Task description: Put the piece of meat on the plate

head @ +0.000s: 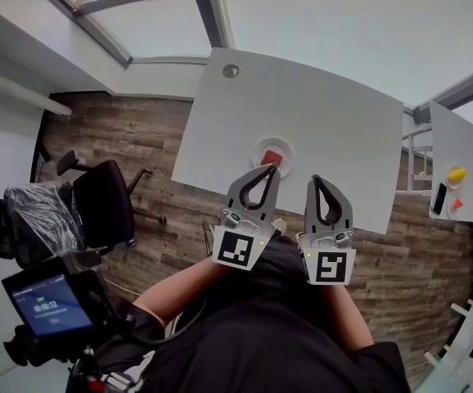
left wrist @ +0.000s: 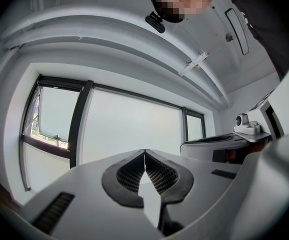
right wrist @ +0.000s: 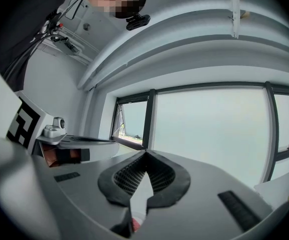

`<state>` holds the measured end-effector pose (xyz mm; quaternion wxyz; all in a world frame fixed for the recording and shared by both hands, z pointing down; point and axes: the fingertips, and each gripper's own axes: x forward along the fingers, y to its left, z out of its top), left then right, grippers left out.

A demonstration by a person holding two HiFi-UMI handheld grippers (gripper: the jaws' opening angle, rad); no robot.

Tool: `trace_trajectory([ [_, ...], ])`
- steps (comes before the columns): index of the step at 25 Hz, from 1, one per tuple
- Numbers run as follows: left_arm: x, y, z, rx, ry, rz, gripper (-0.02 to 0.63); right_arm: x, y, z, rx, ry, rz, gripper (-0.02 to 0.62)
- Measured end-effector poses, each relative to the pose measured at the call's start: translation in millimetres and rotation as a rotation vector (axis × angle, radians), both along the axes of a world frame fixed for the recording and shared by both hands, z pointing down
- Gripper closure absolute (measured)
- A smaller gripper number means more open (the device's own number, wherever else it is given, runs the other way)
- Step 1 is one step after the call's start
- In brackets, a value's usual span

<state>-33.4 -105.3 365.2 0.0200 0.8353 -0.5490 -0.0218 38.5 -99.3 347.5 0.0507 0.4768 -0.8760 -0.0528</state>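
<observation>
Left gripper (left wrist: 144,152) jaws together, empty, right gripper (right wrist: 145,153) jaws together, empty

- Piece of meat (head: 274,157) on the plate (head: 259,147) — I make out only a red patch; its shape and surface are too small to tell.
- Plate, near rim — partly behind the tips of the left gripper (head: 271,169) in the head view.
- Side table (head: 457,142) — yellow thing (head: 457,173), red thing (head: 457,205) and dark thing (head: 439,197) on it, all too small for me to name.
- Screen (head: 47,305), lower left: print unreadable.
- Red sliver (right wrist: 134,227) under the right gripper (right wrist: 144,153), in its own view: I cannot tell what it is.
</observation>
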Motion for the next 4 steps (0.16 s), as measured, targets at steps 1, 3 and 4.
trace_trajectory([
  [1, 0.7, -0.3, 0.1, -0.002, 0.003, 0.0, 0.6, 0.7, -0.3, -0.8, 0.001, -0.003, 0.0, 0.591],
  [3, 1.7, -0.6, 0.5, -0.007, 0.005, 0.0, 0.6, 1.8, -0.9, -1.6, 0.002, -0.007, -0.001, 0.591],
  [4, 2.2, -0.6, 0.8, -0.009, 0.005, 0.001, 0.6, 2.3, -1.1, -1.7, 0.001, -0.009, -0.002, 0.591],
])
